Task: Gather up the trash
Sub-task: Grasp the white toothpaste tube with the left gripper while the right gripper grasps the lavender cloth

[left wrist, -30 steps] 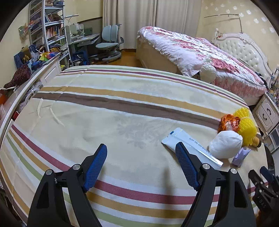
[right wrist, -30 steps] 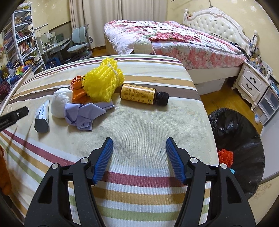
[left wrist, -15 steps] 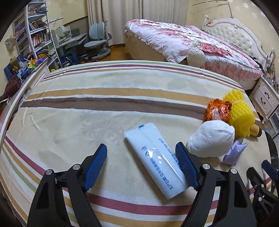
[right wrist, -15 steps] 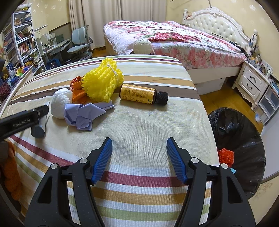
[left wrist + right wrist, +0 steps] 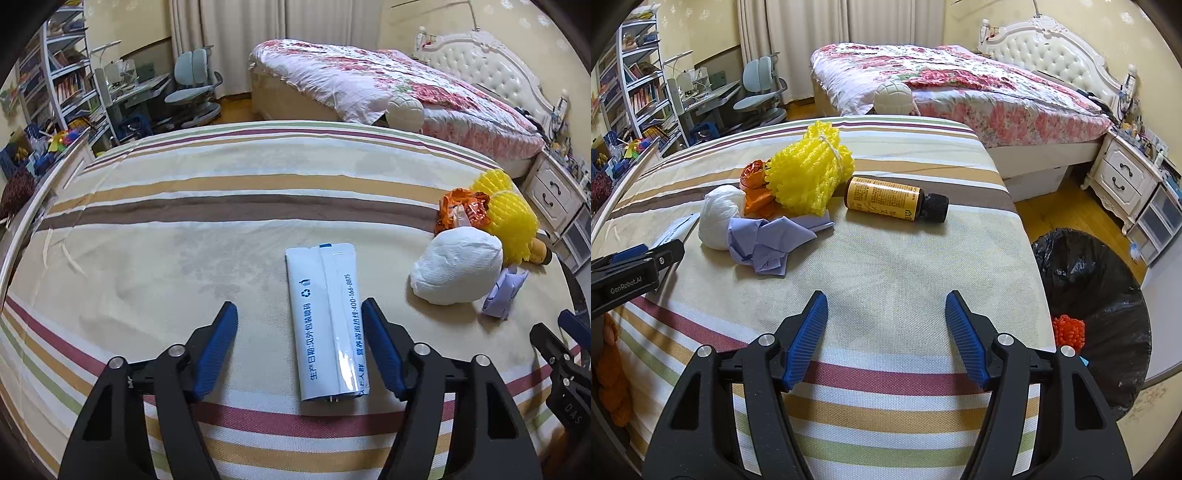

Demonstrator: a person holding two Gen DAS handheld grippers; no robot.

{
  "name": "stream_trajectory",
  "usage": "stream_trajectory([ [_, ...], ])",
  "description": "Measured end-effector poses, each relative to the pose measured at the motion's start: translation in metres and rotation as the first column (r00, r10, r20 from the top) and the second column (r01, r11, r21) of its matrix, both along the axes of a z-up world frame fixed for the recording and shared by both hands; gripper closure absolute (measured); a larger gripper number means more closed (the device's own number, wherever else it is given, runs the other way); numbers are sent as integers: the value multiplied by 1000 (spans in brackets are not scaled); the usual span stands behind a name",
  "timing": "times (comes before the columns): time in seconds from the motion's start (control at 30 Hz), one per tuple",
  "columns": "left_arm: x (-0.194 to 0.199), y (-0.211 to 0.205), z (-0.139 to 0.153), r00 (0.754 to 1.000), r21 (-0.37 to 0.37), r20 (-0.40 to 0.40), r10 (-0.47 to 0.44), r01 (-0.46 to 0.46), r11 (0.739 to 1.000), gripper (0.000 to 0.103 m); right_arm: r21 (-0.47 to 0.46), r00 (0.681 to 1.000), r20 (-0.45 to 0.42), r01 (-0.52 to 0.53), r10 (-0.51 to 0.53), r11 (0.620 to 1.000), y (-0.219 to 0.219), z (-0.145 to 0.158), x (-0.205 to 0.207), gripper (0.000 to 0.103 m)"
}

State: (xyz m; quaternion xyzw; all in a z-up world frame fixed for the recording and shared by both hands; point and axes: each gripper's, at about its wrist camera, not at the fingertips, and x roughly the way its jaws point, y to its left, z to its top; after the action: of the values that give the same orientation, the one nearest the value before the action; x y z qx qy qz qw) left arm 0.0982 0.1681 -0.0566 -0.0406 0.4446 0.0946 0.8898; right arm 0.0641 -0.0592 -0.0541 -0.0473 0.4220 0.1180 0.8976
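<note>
A flat white packet [image 5: 327, 321] with blue print lies lengthwise on the striped bedcover [image 5: 184, 221]. My left gripper [image 5: 299, 303] straddles it and its jaws are closing. The right pad [image 5: 380, 347] is near the packet's edge; the left pad stands apart from it. To the right lie a white crumpled ball [image 5: 458, 269], an orange wrapper [image 5: 461, 210], a yellow foam net [image 5: 509, 221] and purple paper [image 5: 504, 295]. My right gripper [image 5: 886, 295] hovers open over bare cover. Beyond it lies a brown bottle [image 5: 894, 199] with a yellow label.
A bin lined with a black bag [image 5: 1100, 295] stands on the floor off the cover's right edge, with an orange net [image 5: 1069, 330] inside. A floral bed [image 5: 960, 85], a nightstand [image 5: 1126, 177], a desk chair [image 5: 761, 96] and shelves [image 5: 631, 92] stand behind.
My left gripper swung right and down onto the white packet, which now lies straight between its fingers. Its jaws have narrowed. The right gripper has stayed still.
</note>
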Motion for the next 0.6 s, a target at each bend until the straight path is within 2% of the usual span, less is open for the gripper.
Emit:
stream_trajectory([
  [0.07,-1,-4,1,1000,8,9,-27,27,1000,48,-6,1000,4,-5,5,1000,1,0,-2,38],
  [0.13,-3,-7,1,999,15,16,-44,44,999,62,-13,1000,7,-16,17,1000,3,1,-4,38],
  [0.2,-5,-9,1,998,28,21,-60,60,998,68,-15,999,6,-32,32,999,7,1,-6,38],
  [0.6,-16,3,2,998,6,31,-57,57,998,72,-14,995,-5,-98,98,995,40,0,-9,38],
])
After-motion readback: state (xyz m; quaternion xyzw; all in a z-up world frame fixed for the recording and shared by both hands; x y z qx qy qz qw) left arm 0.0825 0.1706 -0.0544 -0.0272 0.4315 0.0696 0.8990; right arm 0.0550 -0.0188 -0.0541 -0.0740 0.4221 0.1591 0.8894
